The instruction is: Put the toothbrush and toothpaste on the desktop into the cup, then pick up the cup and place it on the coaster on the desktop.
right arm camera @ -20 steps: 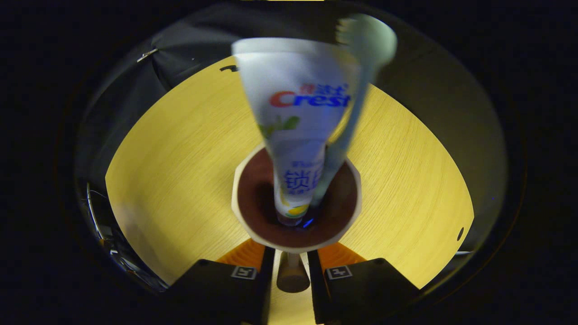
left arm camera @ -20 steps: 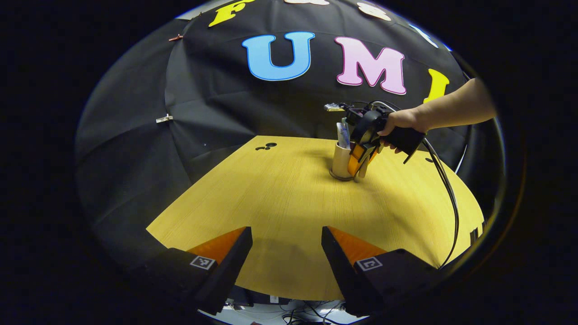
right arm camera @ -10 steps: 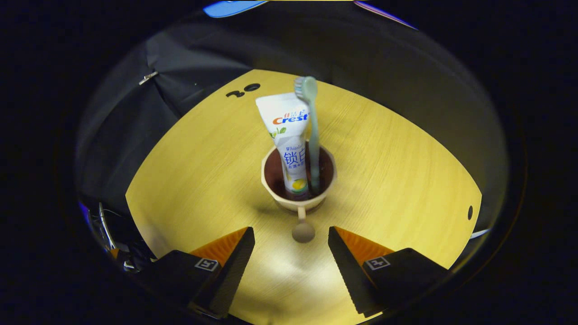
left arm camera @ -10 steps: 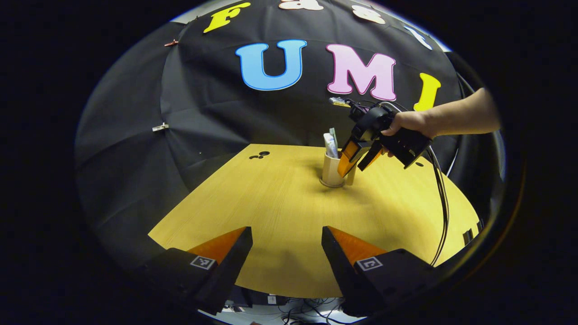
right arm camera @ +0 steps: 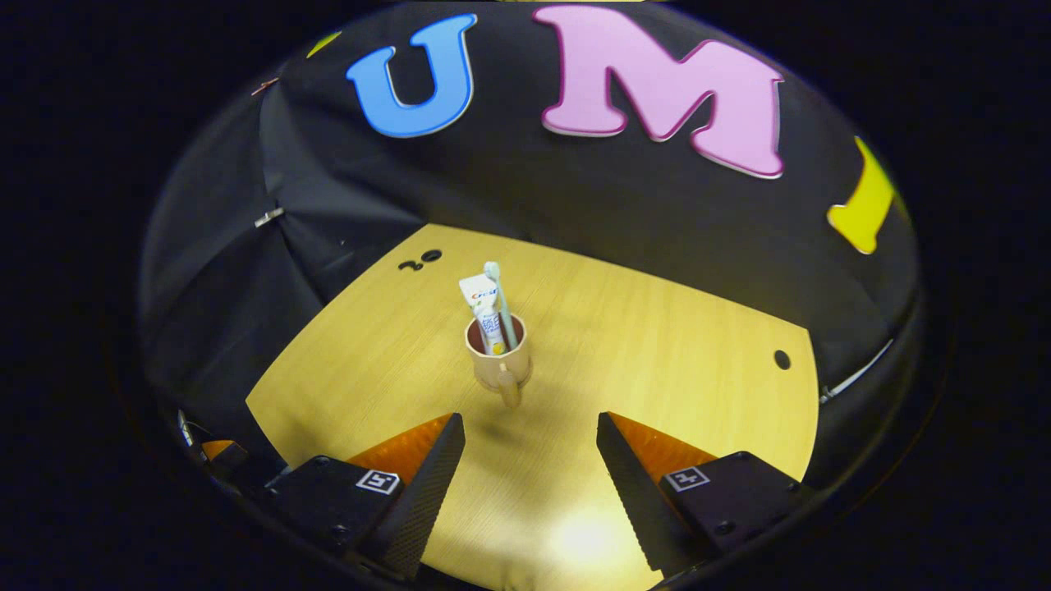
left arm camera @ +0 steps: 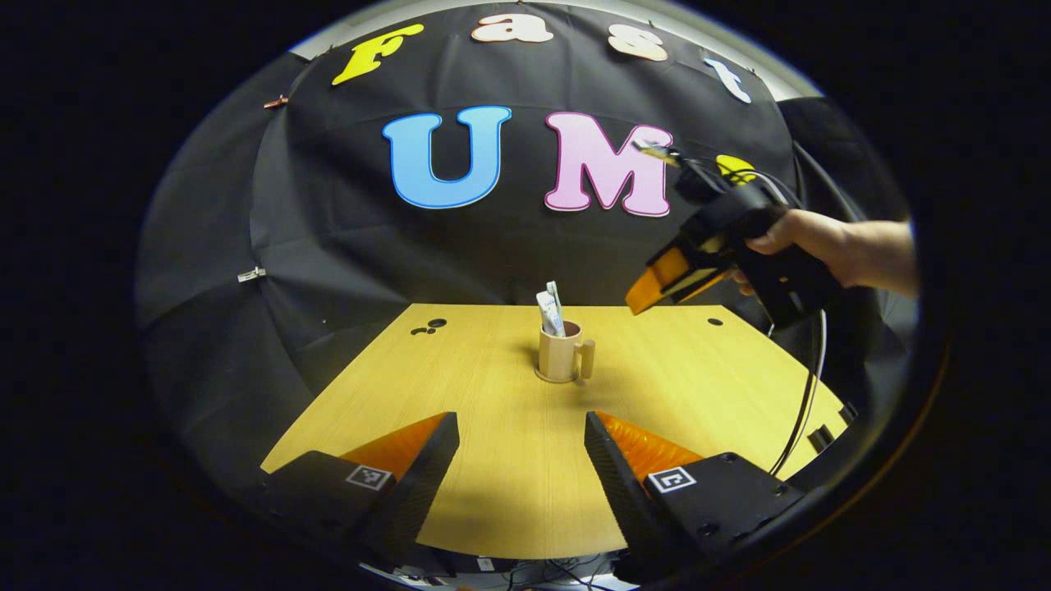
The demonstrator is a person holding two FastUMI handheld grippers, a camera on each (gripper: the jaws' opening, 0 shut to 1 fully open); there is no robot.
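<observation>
Right claw (right arm camera: 530, 435) spread; tan handled cup (right arm camera: 498, 364) stands upright.

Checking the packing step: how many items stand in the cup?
2: the toothpaste and the toothbrush, side by side in the cup. Anything smaller inside would be hidden.

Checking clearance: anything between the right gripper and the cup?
Nothing. In the right gripper view, only bare desktop lies between the right gripper, jaws open, and the cup, its handle toward the gripper.
</observation>
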